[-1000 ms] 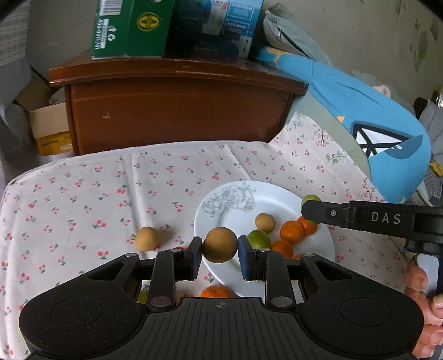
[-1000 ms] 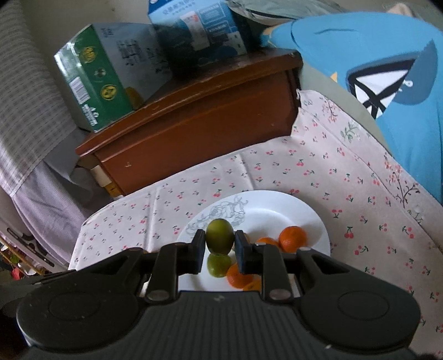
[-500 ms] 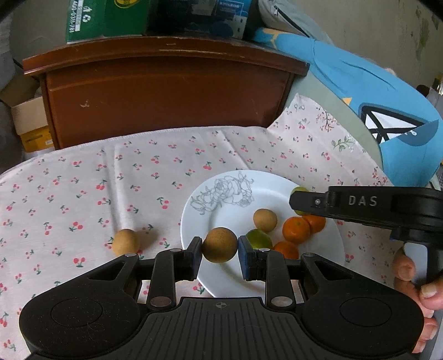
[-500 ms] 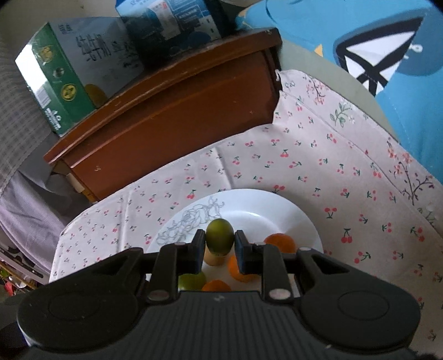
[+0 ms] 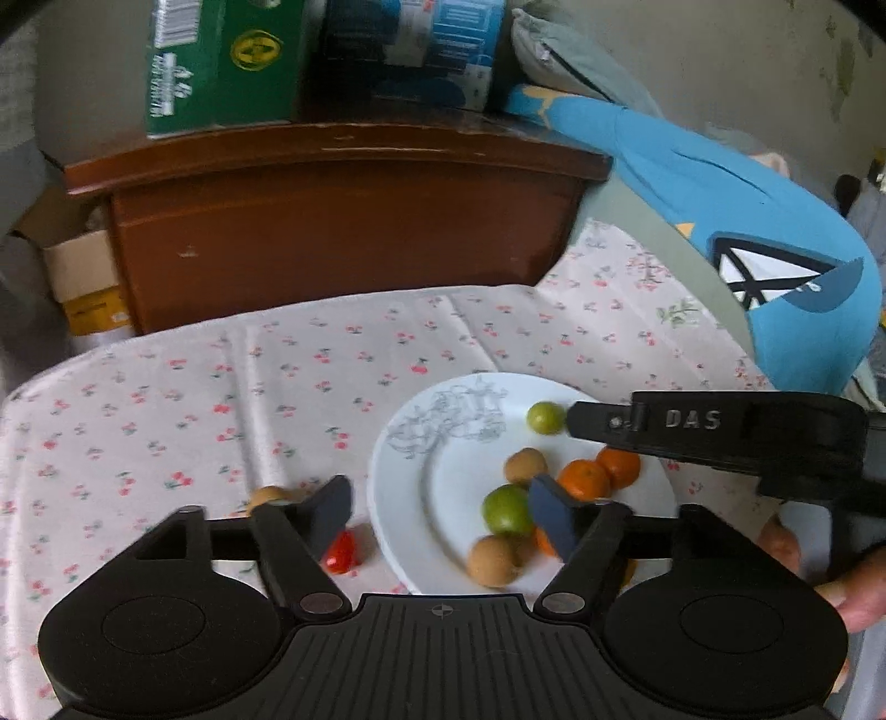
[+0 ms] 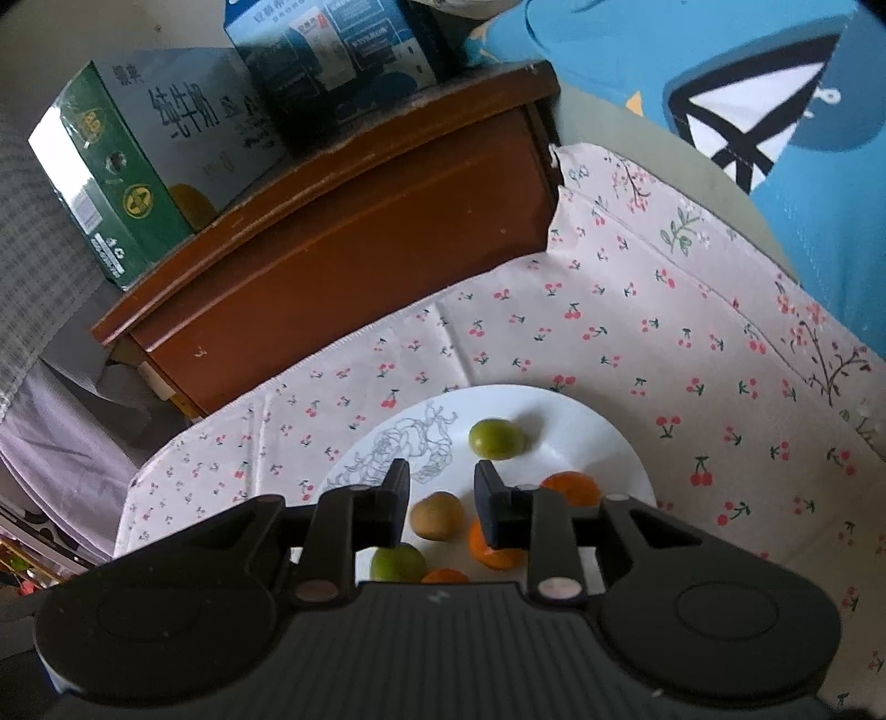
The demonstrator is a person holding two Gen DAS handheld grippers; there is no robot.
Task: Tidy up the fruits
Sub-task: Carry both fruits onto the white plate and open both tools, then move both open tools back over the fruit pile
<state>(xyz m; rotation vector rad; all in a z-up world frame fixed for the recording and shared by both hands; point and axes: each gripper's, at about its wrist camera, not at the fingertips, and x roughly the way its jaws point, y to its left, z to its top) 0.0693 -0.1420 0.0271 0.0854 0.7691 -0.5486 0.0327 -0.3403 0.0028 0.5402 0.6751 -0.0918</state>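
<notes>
A white plate [image 5: 410, 498] on the cherry-print cloth holds green, brown and orange fruits. My left gripper [image 5: 443, 512] is open and empty above the plate's near left rim. A brown fruit [image 5: 492, 560] lies on the plate just below it, beside a green fruit [image 5: 506, 508]. My right gripper [image 6: 442, 495] is open and empty over the plate [image 6: 598, 426]. A green fruit [image 6: 496, 438] lies on the plate just beyond its fingertips. A brown fruit [image 6: 437, 515] shows between the fingers. Another brown fruit [image 5: 267, 494] and a red fruit [image 5: 341, 552] lie on the cloth left of the plate.
A brown wooden cabinet [image 5: 343, 221] stands behind the table with a green carton [image 5: 221, 61] and a blue carton [image 5: 415, 50] on top. A blue plush toy [image 5: 736, 243] lies at the right. The right gripper's body [image 5: 720, 432] reaches in over the plate's right side.
Both grippers have opened. The left one let go of its brown fruit, which now lies on the plate. The right one let go of its green fruit, now on the plate's far side.
</notes>
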